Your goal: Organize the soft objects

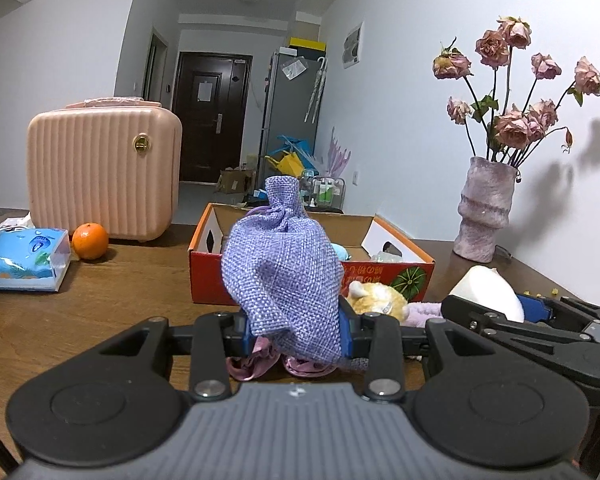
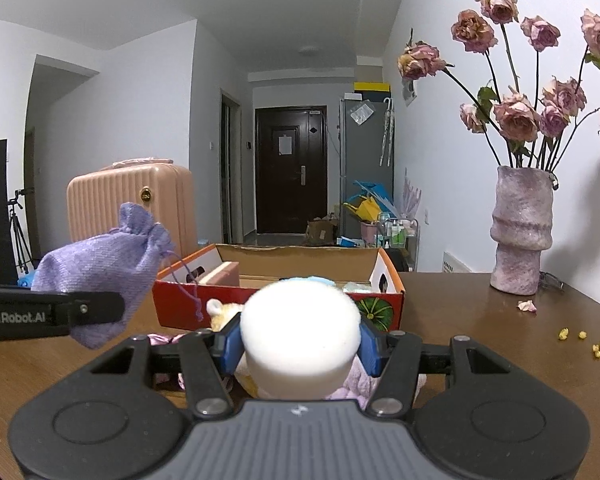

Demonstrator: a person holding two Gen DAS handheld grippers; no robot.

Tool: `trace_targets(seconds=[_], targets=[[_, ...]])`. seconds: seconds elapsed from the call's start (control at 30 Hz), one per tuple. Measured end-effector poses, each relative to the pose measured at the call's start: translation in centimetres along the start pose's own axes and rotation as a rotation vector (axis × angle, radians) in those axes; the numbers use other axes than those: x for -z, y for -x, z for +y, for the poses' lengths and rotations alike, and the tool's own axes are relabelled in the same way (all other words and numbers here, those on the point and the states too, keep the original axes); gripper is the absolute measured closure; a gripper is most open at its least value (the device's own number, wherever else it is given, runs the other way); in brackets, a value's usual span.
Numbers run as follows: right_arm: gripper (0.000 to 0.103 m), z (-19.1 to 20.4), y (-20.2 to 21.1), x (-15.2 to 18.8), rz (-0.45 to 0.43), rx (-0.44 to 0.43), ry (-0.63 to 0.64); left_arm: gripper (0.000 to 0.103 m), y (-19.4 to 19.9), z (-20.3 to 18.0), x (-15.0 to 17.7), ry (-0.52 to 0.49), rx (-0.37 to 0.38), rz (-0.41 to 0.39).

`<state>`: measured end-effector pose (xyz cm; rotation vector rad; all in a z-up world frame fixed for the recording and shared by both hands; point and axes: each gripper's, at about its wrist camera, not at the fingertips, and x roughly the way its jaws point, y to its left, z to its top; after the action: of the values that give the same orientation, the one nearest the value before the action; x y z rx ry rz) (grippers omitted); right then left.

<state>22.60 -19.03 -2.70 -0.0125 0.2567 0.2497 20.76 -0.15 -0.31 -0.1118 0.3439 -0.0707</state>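
Left gripper [image 1: 298,330] clamps a purple pouch [image 1: 284,276]; right gripper [image 2: 300,344] clamps a white sponge [image 2: 300,340], both above the tabletop [image 1: 100,300].

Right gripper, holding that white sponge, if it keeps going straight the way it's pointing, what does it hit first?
Most likely the orange cardboard box just ahead. The right gripper, shut on the white sponge, points slightly downward at the box's near wall, past a plush toy lying low in front. Depth is uncertain.

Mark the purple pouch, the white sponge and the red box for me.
purple pouch [image 1: 284,272], left wrist view, middle of its woven body.
white sponge [image 2: 300,320], right wrist view, its rounded front face.
red box [image 2: 268,304], right wrist view, its red front wall.
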Motion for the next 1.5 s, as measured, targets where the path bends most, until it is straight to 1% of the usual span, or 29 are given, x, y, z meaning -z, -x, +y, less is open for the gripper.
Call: trace_targets(seconds=[0.37,0.7,1.0,1.5], targets=[[0.048,0.5,-0.7,-0.8,-0.027,0.005,0.019,0.065,-0.5,-0.2,-0.9,0.015,-0.008,-0.015],[0.048,0.3,-2.3,-2.2,-0.061,0.013,0.018,0.065,-1.6,-0.3,-2.5,0.03,-0.021,-0.041],[0.048,-0.2,-4.3,-3.0,-0.077,0.015,0.005,0.065,-3.4,-0.4,-3.9,0.05,-0.014,-0.057],[0.048,-1.4,-7.5,-4.0,-0.076,0.023,-0.015,0.065,-6.8,-0.7,-4.9,0.053,-0.014,-0.057]])
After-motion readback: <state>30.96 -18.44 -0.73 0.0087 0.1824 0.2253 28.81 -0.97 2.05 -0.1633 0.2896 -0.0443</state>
